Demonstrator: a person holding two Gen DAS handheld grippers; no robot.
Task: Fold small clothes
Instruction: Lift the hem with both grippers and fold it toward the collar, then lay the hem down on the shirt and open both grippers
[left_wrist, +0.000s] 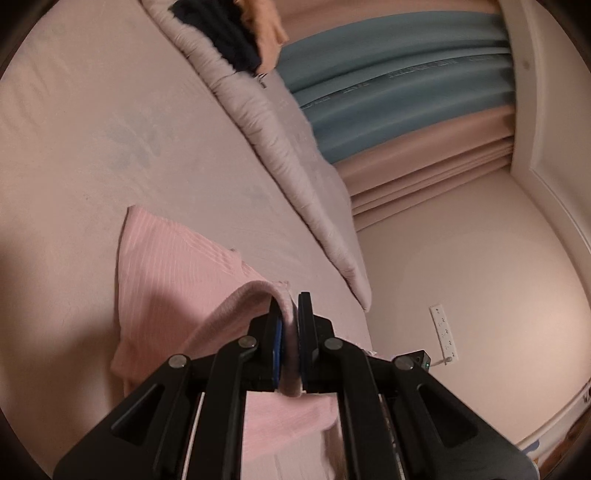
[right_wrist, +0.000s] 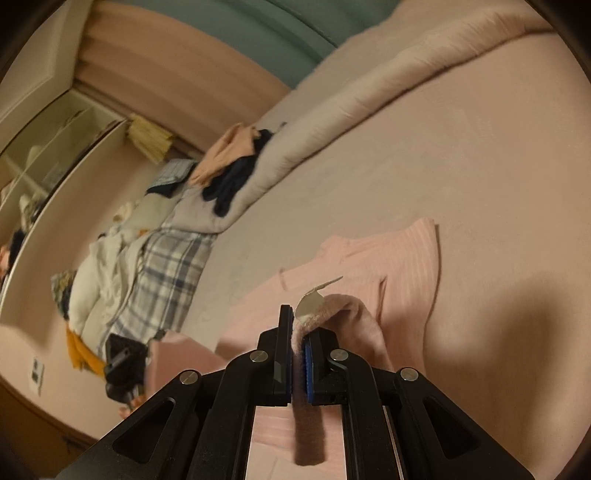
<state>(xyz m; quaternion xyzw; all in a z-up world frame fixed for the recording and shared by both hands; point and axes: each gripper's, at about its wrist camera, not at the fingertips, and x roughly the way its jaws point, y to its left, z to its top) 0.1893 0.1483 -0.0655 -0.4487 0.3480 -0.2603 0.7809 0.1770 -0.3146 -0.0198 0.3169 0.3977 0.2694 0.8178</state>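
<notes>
Currently, step: a fold in progress, judged from both grippers lifting one edge of the garment.
Garment: pink ribbed knit top (left_wrist: 173, 273), lying mostly flat on the pale pink bed sheet (left_wrist: 92, 129), with its near edge raised off the sheet.
Left gripper (left_wrist: 290, 325): fingers closed on a thick rolled hem of the top, fabric pinched between the blue pads (left_wrist: 277, 347).
Right gripper (right_wrist: 297, 332): fingers clamped on another part of the same edge, right by the white care label (right_wrist: 314, 299), which sticks up above the fingertips.
Why held so: two pinches along one edge probably keep it straight while it is carried across the flat part.
Only in left view: wall power strip (left_wrist: 443, 334), teal and pink curtains (left_wrist: 399, 85), rolled quilt (left_wrist: 280, 155) edging the sheet.
Only in right view: the label, a plaid blanket (right_wrist: 166, 269) with heaped laundry, a dark and peach clothes pile (right_wrist: 229, 162) on the quilt, and a mirrored wardrobe (right_wrist: 48, 147).
Risk: the thick hem may slip if the pinches pull unevenly.
</notes>
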